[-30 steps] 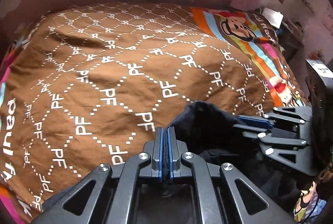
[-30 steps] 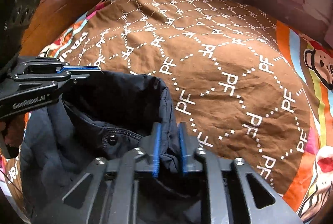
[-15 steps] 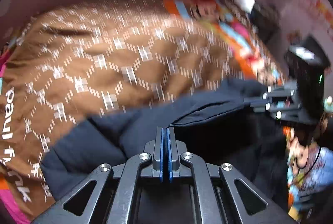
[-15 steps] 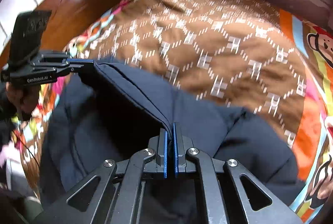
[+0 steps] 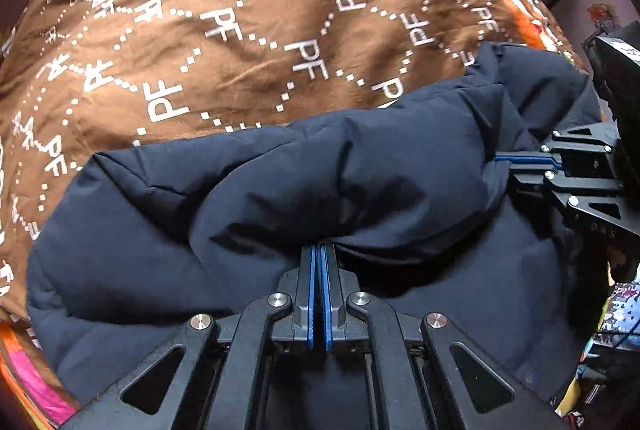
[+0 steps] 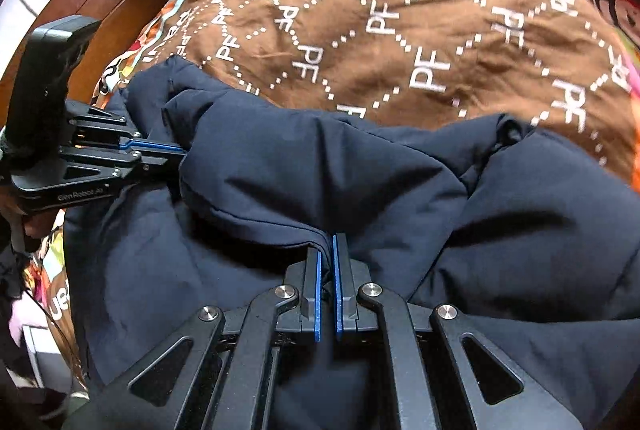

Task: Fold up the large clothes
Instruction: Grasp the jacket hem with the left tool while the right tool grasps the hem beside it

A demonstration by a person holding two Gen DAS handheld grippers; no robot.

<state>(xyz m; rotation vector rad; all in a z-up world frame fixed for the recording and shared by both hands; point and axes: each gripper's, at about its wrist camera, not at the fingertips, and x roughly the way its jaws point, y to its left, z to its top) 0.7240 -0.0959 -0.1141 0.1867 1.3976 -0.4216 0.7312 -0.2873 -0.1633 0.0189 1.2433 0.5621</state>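
Since a moment ago the navy jacket (image 5: 328, 166) has spread across the brown bedspread (image 5: 240, 30); left gripper (image 5: 319, 250) and right gripper (image 6: 327, 242) both pinch its near edge.

Soft, even daylight fills both views, and the frames are sharp, with no motion blur; the brown bedspread (image 5: 240, 42) is brightest toward 12 o'clock, the navy jacket (image 5: 320, 170) swallows light into dark, shadowed folds, and fisheye bending with black vignetting crowds every corner from 1 to 11 o'clock
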